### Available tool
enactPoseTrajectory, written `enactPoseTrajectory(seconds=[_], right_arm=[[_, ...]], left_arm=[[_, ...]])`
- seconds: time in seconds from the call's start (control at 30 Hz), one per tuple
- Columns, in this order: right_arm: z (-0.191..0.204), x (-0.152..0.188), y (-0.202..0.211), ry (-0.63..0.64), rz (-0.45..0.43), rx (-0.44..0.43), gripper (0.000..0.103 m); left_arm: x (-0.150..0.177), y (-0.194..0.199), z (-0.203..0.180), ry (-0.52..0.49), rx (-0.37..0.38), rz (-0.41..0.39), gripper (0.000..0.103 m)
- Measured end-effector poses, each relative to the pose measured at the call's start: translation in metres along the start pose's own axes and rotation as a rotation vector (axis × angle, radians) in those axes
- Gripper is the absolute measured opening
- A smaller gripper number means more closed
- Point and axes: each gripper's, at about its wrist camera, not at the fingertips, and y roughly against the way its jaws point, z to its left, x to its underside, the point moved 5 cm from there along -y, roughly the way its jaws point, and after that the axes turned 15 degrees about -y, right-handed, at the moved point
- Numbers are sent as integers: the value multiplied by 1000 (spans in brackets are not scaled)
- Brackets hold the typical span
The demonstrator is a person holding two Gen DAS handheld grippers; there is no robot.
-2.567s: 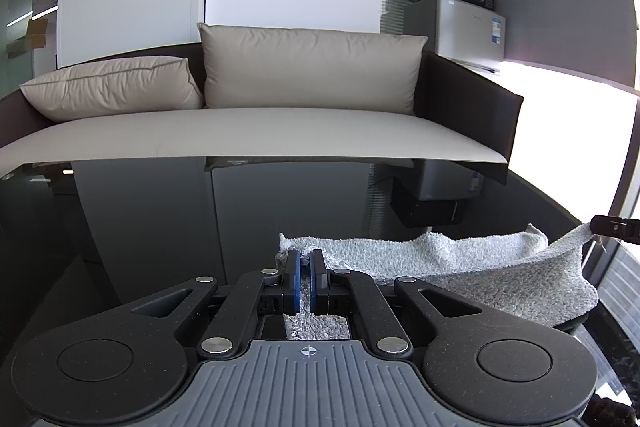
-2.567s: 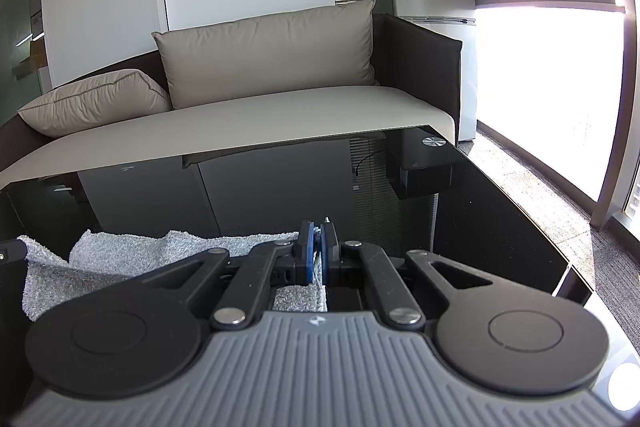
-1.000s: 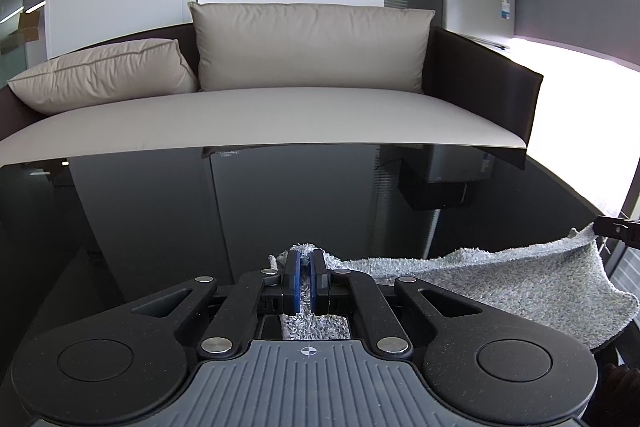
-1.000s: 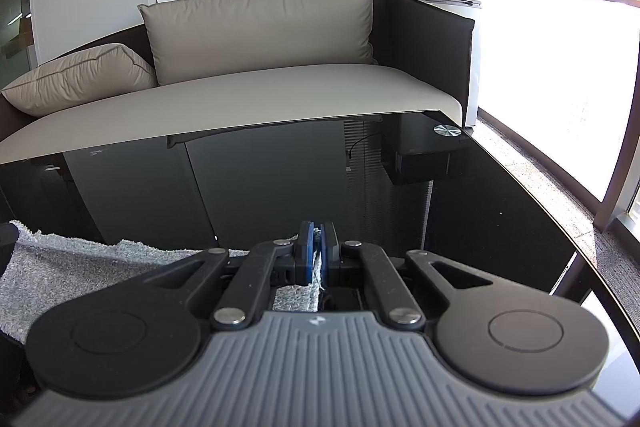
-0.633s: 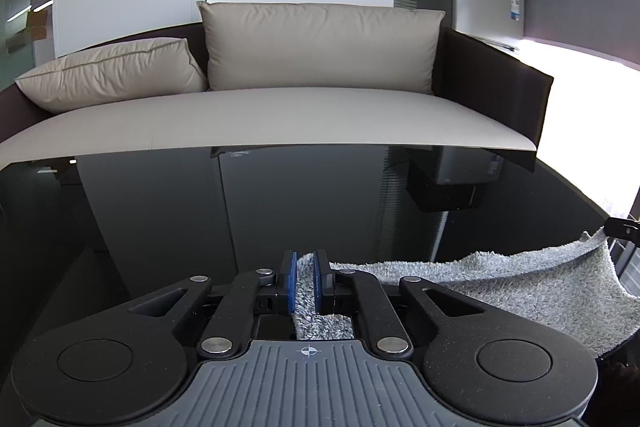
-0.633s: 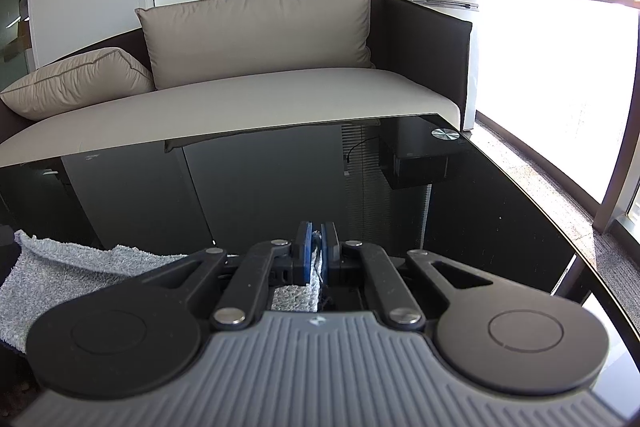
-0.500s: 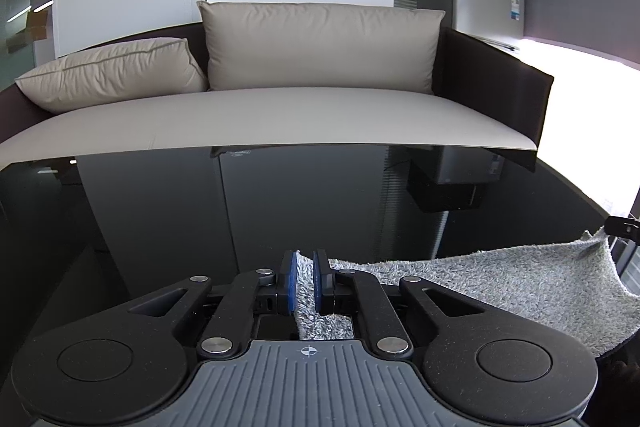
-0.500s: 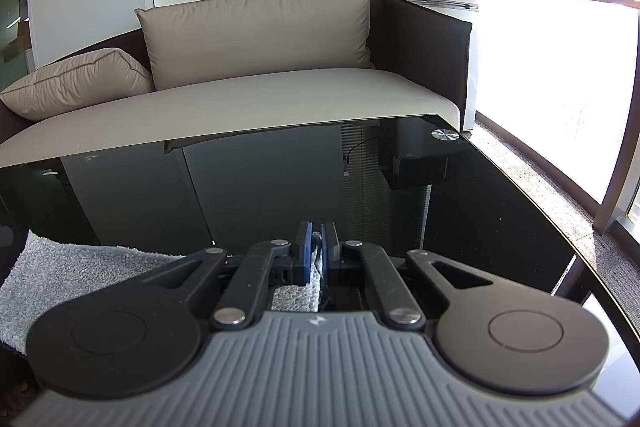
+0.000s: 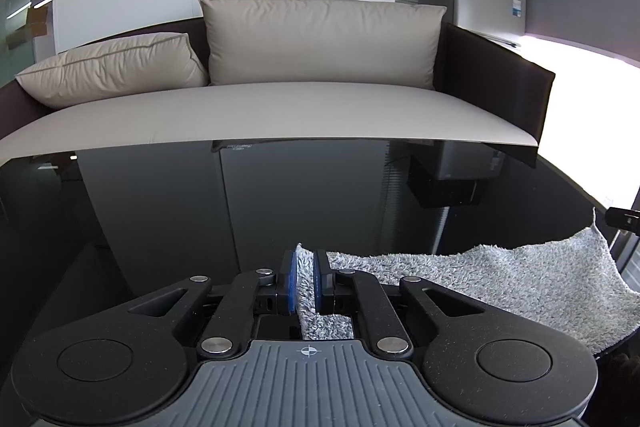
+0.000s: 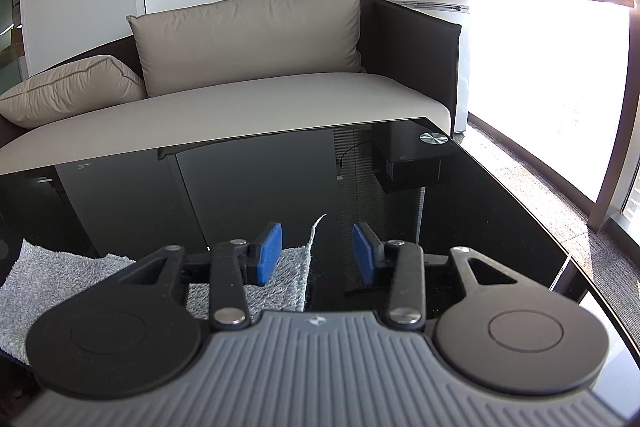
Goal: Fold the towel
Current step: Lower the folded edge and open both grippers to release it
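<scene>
Left hand-held gripper [image 9: 304, 277]: its 2 blue pads are clamped on a corner of the grey terry towel [image 9: 500, 283], which spreads to the right across the glossy black glass desk [image 9: 240, 207]. Right hand-held gripper [image 10: 316, 253]: jaws have just been opening and now stand apart, with the towel's upturned corner [image 10: 310, 255] between them, near the left pad and clear of both pads. Beige sofa with 2 cushions [image 9: 280, 107] sits behind the desk.
</scene>
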Motion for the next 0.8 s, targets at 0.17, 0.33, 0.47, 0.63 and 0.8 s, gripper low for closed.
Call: enactPoseTrajectory(seconds=[0.17, 0.33, 0.47, 0.63, 0.8], right_arm=[[-1, 2, 2, -2, 11, 11, 55], [-1, 6, 3, 8, 25, 16, 65], [-1, 10, 4, 0, 44, 18, 71], [1, 13, 9, -2, 48, 10, 88], [3, 16, 13, -1, 57, -2, 93]], left_arm=[[2, 1, 0, 3, 5, 8, 19], [6, 2, 1, 6, 7, 21, 39], [8, 6, 2, 11, 2, 21, 55], [11, 9, 2, 22, 15, 23, 90], [11, 16, -1, -1, 17, 8, 102]])
